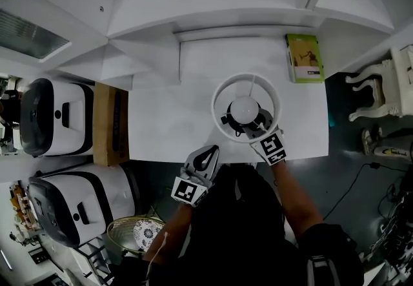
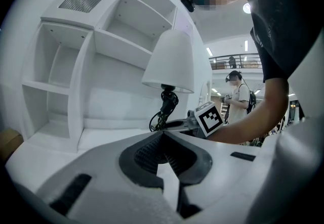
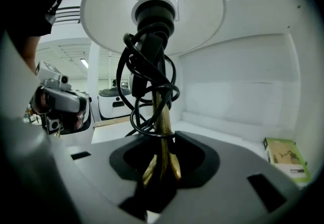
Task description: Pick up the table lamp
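Slip risk: right gripper (image 1: 257,130) jaws clamp the lamp (image 1: 246,109) low on its thin brass stem (image 3: 163,127), with the shade high above, so it may tilt or swivel. The looped cord (image 3: 132,91) could snag. Lamp is over the table (image 1: 161,117), near the front edge. Left gripper (image 1: 206,157) jaws are together, empty. Only the right gripper view shows the clamp; the head view hides it under the shade.

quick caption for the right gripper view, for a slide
Right gripper closed on the brass stem of a table lamp, black cord coiled round it, white shade overhead.
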